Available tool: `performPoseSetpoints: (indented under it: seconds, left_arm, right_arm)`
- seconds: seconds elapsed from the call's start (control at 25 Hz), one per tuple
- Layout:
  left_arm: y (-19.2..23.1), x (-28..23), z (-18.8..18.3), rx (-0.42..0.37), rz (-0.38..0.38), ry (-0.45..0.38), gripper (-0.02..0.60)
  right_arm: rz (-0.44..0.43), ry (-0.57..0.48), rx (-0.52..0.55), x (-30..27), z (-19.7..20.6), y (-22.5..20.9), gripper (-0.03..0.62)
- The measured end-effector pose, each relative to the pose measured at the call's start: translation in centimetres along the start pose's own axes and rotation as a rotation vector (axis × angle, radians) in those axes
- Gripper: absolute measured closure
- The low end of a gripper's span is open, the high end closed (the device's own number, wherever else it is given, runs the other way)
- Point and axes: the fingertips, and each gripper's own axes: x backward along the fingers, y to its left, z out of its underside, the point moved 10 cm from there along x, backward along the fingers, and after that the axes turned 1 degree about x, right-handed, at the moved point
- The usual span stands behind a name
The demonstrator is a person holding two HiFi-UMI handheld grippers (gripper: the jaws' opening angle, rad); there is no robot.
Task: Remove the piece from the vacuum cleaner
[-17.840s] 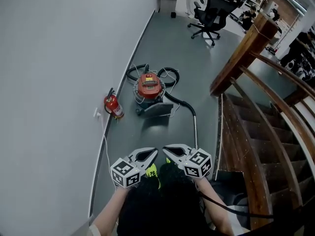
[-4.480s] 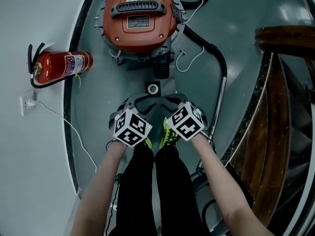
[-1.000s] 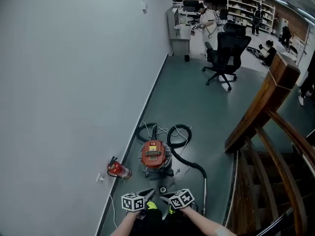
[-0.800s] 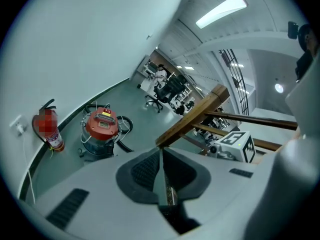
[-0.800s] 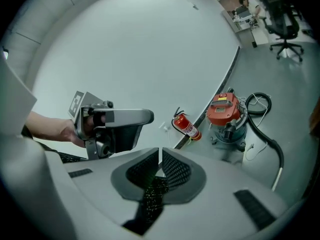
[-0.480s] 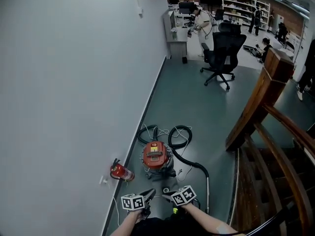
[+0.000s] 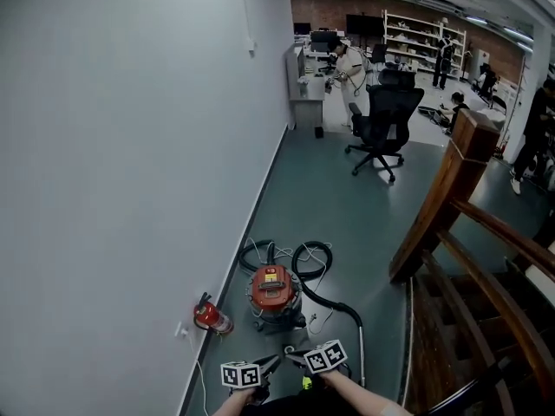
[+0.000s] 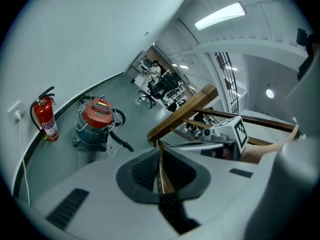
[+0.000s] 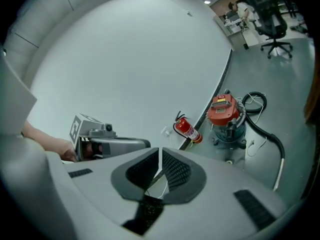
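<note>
1. The vacuum cleaner (image 7: 271,291), a round canister with a red lid over a grey drum, stands on the grey-green floor (image 7: 347,206). It is close to the plain white wall (image 7: 130,146) on the left and just far of the two grippers.
2. A black hose (image 7: 310,258) loops on the floor at the canister's far side. It then curves right and near into a slim metal wand (image 7: 360,354) that lies on the floor right of the grippers.
3. A small pale ring (image 9: 229,161) lies on the floor just near of the canister, apart from it, between the canister and the grippers.
4. The left gripper (image 8: 159,151) has its jaws pressed together, leaving only a thin slit with nothing in it.
5. The right gripper (image 9: 160,156) is closed in the same way and is empty. It is held just beside the left one at the near edge of the head view.
6. A red fire extinguisher (image 7: 211,316) sits at the foot of the wall, left of the canister. A white socket (image 7: 180,329) is on the wall just near of it.
7. On the right, a wooden banister (image 7: 447,189) slopes over dark stairs (image 7: 451,319).
8. A black office chair (image 7: 379,124) stands well beyond the vacuum cleaner, with shelves (image 7: 416,29) and people (image 7: 351,68) farther off.
</note>
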Motion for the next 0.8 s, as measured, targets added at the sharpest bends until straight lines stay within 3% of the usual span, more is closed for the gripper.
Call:
performPoseSetpoints:
  seconds: [0.36,0.8]
  left_arm:
    - [-0.5,2.8,3.2,-0.112,-0.027,-0.048,0.551]
    - [-1.4,7.4,7.9,-0.123,0.009,-0.063,0.558]
  right_arm:
    - [0.028,-0.052,0.102,-0.6,3.2,5.0,0.562]
    - [0.081,-0.088,0.13,-1.1,7.2,9.8,0.562]
